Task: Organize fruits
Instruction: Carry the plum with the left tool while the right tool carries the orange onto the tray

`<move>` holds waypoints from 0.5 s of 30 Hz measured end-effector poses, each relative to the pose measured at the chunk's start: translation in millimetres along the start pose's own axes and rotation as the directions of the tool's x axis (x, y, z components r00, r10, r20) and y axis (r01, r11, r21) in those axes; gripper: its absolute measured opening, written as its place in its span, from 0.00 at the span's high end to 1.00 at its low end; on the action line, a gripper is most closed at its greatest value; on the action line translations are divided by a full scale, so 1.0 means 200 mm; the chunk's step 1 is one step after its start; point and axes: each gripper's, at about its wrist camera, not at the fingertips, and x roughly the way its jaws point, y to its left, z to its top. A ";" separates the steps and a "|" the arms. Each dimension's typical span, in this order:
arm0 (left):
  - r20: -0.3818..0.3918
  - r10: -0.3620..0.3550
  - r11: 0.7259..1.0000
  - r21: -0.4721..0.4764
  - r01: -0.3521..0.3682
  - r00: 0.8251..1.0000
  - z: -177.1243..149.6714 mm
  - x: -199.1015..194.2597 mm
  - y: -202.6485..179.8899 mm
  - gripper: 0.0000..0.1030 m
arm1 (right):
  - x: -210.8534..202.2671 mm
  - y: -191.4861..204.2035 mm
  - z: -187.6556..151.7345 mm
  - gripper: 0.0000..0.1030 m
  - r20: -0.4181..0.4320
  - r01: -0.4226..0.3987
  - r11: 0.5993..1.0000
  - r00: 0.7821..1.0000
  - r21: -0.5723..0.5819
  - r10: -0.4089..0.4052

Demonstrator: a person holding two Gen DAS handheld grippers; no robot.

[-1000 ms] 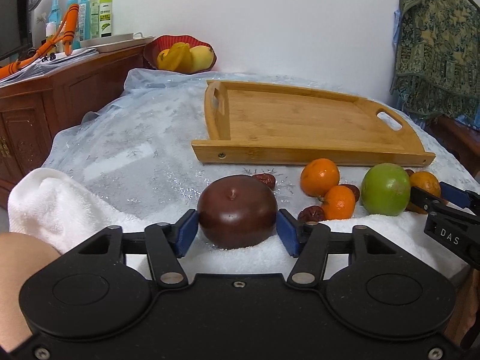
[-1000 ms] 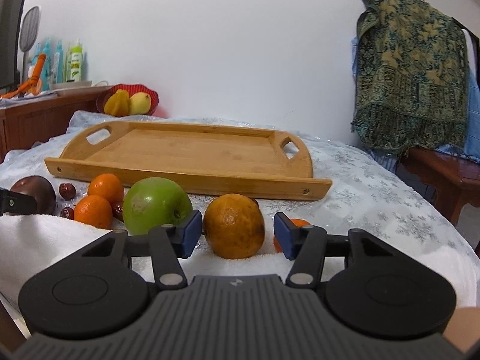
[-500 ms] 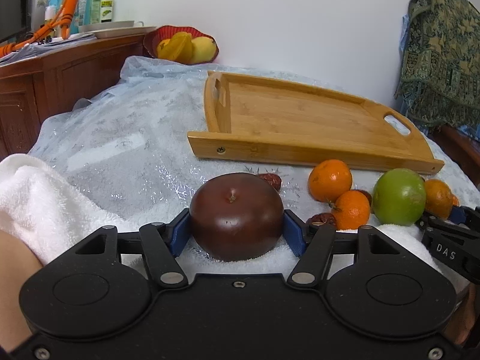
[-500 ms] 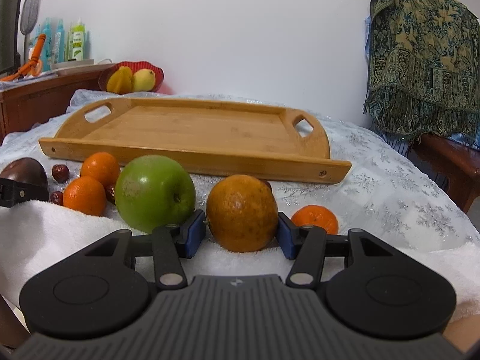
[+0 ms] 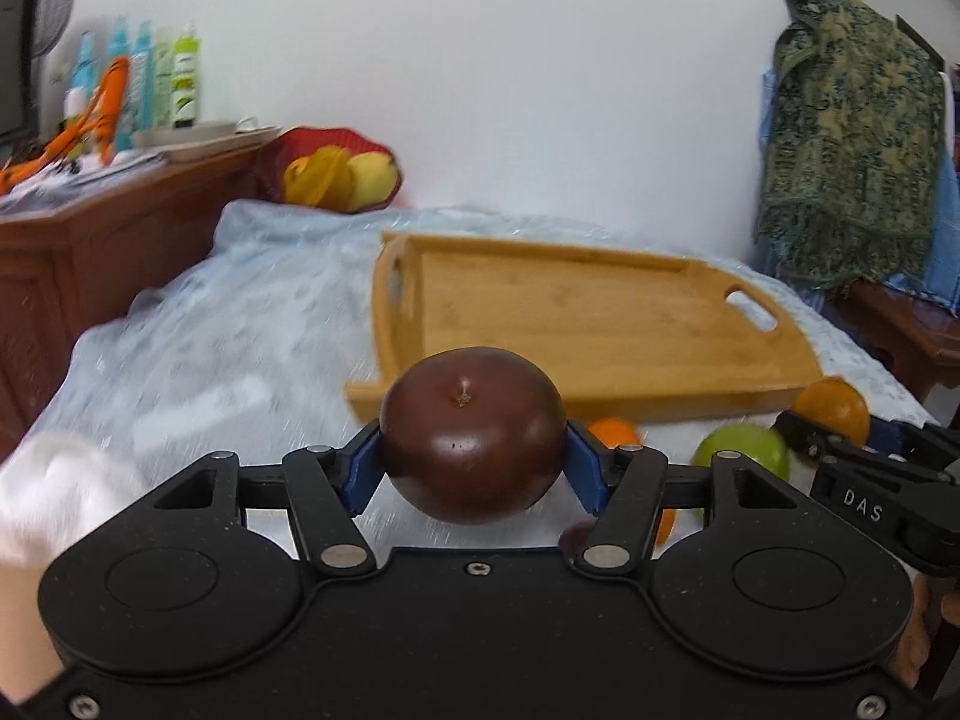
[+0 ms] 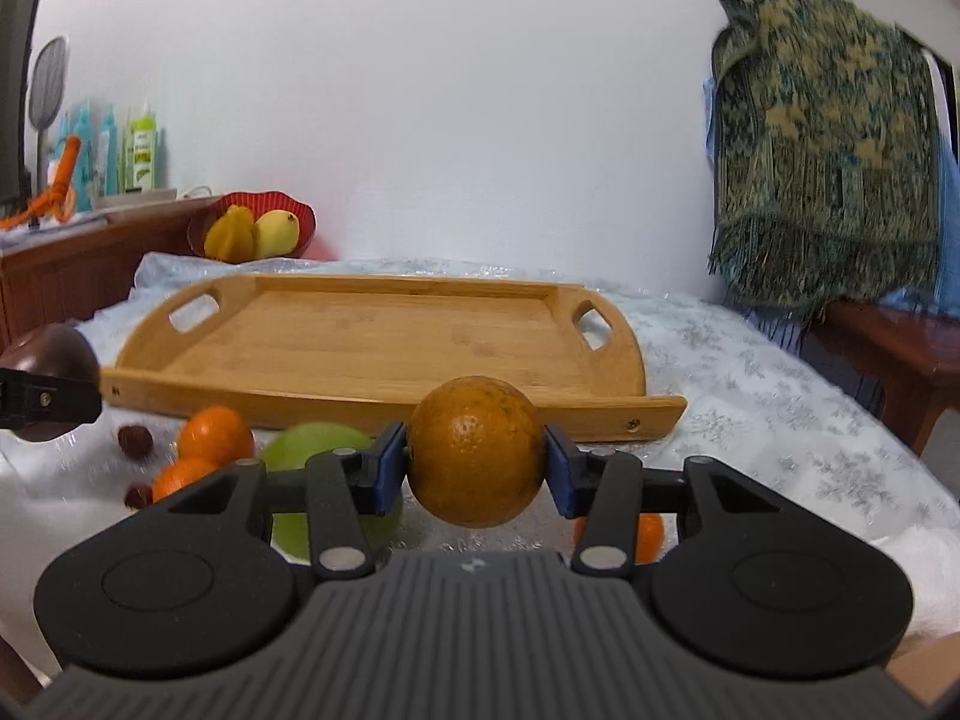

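My left gripper (image 5: pixel 474 459) is shut on a dark brown apple (image 5: pixel 473 432) and holds it above the cloth, in front of the near rim of the wooden tray (image 5: pixel 570 324). My right gripper (image 6: pixel 474 465) is shut on a dull orange (image 6: pixel 477 450), lifted in front of the tray (image 6: pixel 384 336). On the cloth below lie a green apple (image 6: pixel 312 444), small tangerines (image 6: pixel 216 435) and dark red dates (image 6: pixel 133 438). The right gripper and its orange (image 5: pixel 834 408) show at the right of the left wrist view.
A red bowl (image 6: pixel 252 228) of yellow fruit stands at the back left beside a wooden cabinet (image 5: pixel 90 228) with bottles. A white towel (image 5: pixel 54 480) lies at the near left. A patterned cloth (image 6: pixel 822 168) hangs over furniture at the right.
Both grippers closed on their fruits and lifted them off the towel. The dark apple and the orange now hang above the cloth, closer to the tray.
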 end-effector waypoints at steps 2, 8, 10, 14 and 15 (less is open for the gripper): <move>0.003 -0.015 1.000 0.015 0.015 1.000 0.07 0.04 -0.02 0.43 | 0.01 -0.02 0.05 0.51 0.008 -0.017 0.999 1.000 0.035 0.017; 0.009 -0.098 0.995 0.016 0.098 0.995 0.35 0.24 -0.03 0.43 | 0.14 -0.10 0.27 0.51 0.017 -0.068 0.992 0.998 0.108 0.067; -0.014 -0.135 0.991 -0.008 0.135 0.991 0.45 0.34 -0.01 0.43 | 0.24 -0.13 0.34 0.51 -0.009 -0.080 0.988 0.997 0.134 0.082; -0.027 -0.122 0.992 -0.015 0.122 0.992 0.58 0.57 0.01 0.43 | 0.44 -0.20 0.44 0.51 -0.061 -0.087 0.979 0.993 0.186 0.100; -0.025 -0.110 0.994 -0.005 0.110 0.994 0.60 0.63 0.01 0.43 | 0.49 -0.21 0.46 0.51 -0.070 -0.081 0.979 0.993 0.188 0.096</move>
